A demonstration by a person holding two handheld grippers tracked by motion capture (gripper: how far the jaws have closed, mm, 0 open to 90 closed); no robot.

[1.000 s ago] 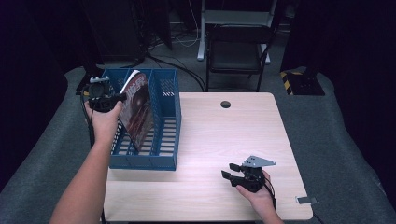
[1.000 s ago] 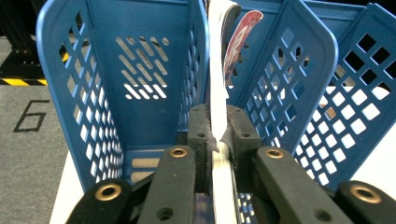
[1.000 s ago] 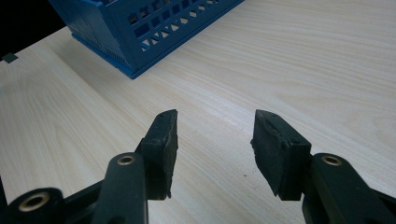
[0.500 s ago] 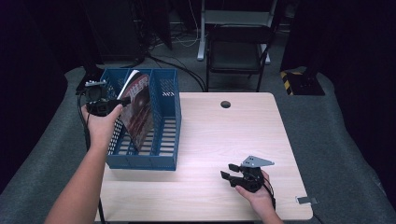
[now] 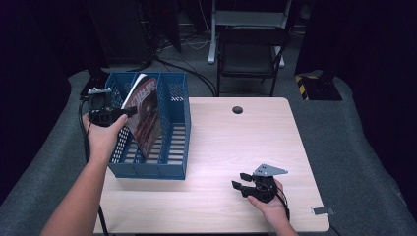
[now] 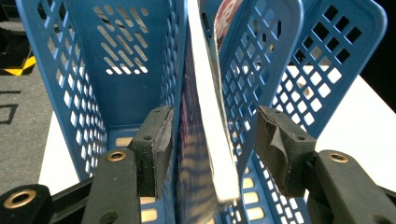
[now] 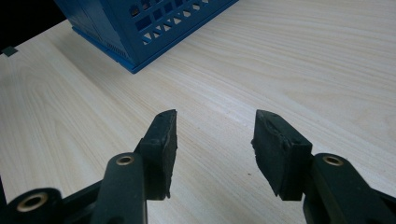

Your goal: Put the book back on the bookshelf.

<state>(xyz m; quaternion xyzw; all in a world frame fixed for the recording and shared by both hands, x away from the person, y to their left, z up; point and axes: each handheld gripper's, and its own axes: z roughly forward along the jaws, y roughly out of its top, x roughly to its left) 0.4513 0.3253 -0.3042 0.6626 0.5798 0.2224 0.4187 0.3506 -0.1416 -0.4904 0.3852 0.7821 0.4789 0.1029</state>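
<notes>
In the blue rack, my left gripper had just let go; jaws apart round the magazine, prob. not pressing. Right gripper jaws wide, nothing between.

place: lab or studio | signs: black curtains; floor cables; lone wooden table

A magazine leans in the file rack at the table's left.
</notes>
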